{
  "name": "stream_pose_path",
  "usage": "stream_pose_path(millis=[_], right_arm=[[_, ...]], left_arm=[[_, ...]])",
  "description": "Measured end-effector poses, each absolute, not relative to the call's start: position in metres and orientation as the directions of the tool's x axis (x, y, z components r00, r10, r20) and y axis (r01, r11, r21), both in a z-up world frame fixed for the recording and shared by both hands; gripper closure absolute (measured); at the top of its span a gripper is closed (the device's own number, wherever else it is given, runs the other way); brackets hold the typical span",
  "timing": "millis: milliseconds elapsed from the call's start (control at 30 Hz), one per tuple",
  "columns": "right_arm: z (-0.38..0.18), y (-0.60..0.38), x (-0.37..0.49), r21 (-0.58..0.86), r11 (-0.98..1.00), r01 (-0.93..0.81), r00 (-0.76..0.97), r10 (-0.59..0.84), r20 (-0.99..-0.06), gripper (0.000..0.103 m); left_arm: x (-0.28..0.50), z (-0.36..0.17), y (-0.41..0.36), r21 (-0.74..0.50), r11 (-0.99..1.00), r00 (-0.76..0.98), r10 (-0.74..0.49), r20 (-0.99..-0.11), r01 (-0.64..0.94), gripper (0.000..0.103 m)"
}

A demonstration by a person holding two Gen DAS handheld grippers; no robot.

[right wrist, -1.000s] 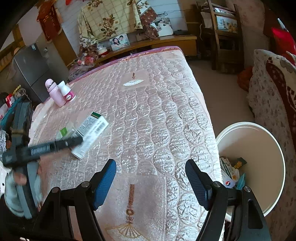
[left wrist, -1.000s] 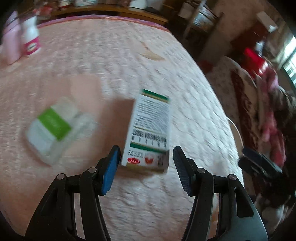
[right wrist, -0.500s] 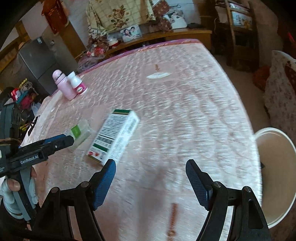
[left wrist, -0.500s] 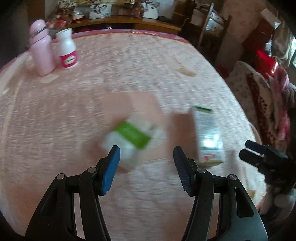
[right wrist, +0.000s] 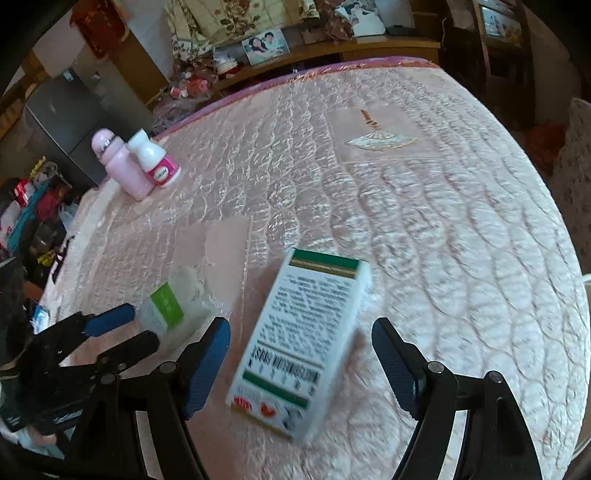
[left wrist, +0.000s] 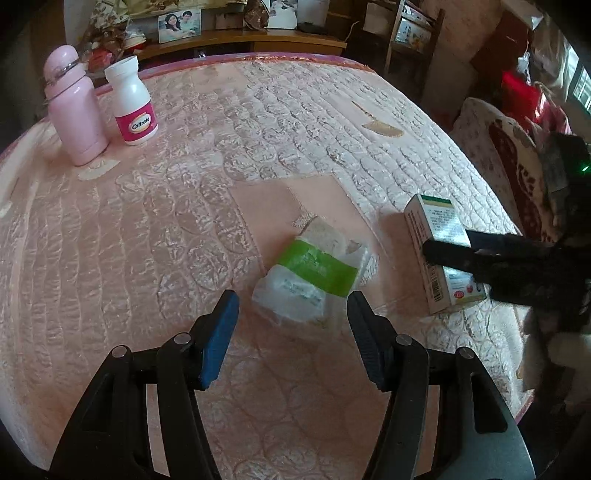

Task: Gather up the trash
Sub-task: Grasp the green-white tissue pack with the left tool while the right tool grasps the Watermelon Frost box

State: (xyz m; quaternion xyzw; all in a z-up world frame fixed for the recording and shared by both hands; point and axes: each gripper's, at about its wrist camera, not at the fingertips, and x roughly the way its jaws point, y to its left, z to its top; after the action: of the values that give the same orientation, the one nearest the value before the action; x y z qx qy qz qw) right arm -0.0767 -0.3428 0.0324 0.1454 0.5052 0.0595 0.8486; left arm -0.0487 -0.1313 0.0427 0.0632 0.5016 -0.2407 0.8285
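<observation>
A crumpled clear plastic wrapper with a green band (left wrist: pixel 312 275) lies on the pink quilted bed just ahead of my open left gripper (left wrist: pixel 290 314); it also shows in the right wrist view (right wrist: pixel 173 308). A white medicine box with green stripes (right wrist: pixel 304 339) lies on the bed between the fingers of my open right gripper (right wrist: pixel 301 350). In the left wrist view the box (left wrist: pixel 439 254) lies to the right, with the right gripper's finger (left wrist: pixel 461 254) across it. The left gripper (right wrist: pixel 114 332) shows at the wrapper in the right wrist view.
A pink flask (left wrist: pixel 74 107) and a white pill bottle with a pink label (left wrist: pixel 133 101) stand at the bed's far left. A wooden shelf with a photo (left wrist: pixel 181 24) runs behind the bed. A flowered sofa (left wrist: pixel 517 173) stands to the right.
My left gripper has swung from the box to the wrapper. My right gripper has moved left from the bucket side and now straddles the box.
</observation>
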Motion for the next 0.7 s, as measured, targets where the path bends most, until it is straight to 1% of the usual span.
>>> stream_pose_path(millis=[67, 133, 200, 400, 533, 700], right_arm=[[0.027, -0.336, -0.074, 0.272, 0.962, 0.024, 0.465, 0.23, -0.855, 0.026], [0.028, -0.333, -0.078, 0.231, 0.973, -0.006, 0.475, 0.206, -0.856, 0.037], [0.03, -0.337, -0.086, 0.21, 0.977, -0.019, 0.475, 0.194, -0.859, 0.037], [0.031, -0.358, -0.102, 0.212, 0.977, 0.004, 0.472, 0.185, -0.862, 0.037], [0.029, -0.365, -0.105, 0.241, 0.97, 0.017, 0.461, 0.206, -0.863, 0.036], [0.029, -0.361, -0.103, 0.239, 0.971, 0.011, 0.47, 0.206, -0.858, 0.035]], left_arm=[[-0.048, 0.042, -0.134, -0.142, 0.865, 0.371, -0.348, -0.861, 0.481, 0.043], [-0.048, 0.041, -0.138, -0.139, 0.853, 0.362, -0.353, -0.863, 0.503, 0.043], [-0.046, 0.037, -0.145, -0.117, 0.845, 0.356, -0.34, -0.87, 0.521, 0.043], [-0.043, 0.028, -0.167, -0.027, 0.823, 0.377, -0.289, -0.88, 0.568, 0.043], [-0.038, 0.023, -0.176, -0.036, 0.812, 0.356, -0.294, -0.887, 0.582, 0.043], [-0.034, 0.02, -0.185, -0.021, 0.807, 0.359, -0.286, -0.888, 0.59, 0.043]])
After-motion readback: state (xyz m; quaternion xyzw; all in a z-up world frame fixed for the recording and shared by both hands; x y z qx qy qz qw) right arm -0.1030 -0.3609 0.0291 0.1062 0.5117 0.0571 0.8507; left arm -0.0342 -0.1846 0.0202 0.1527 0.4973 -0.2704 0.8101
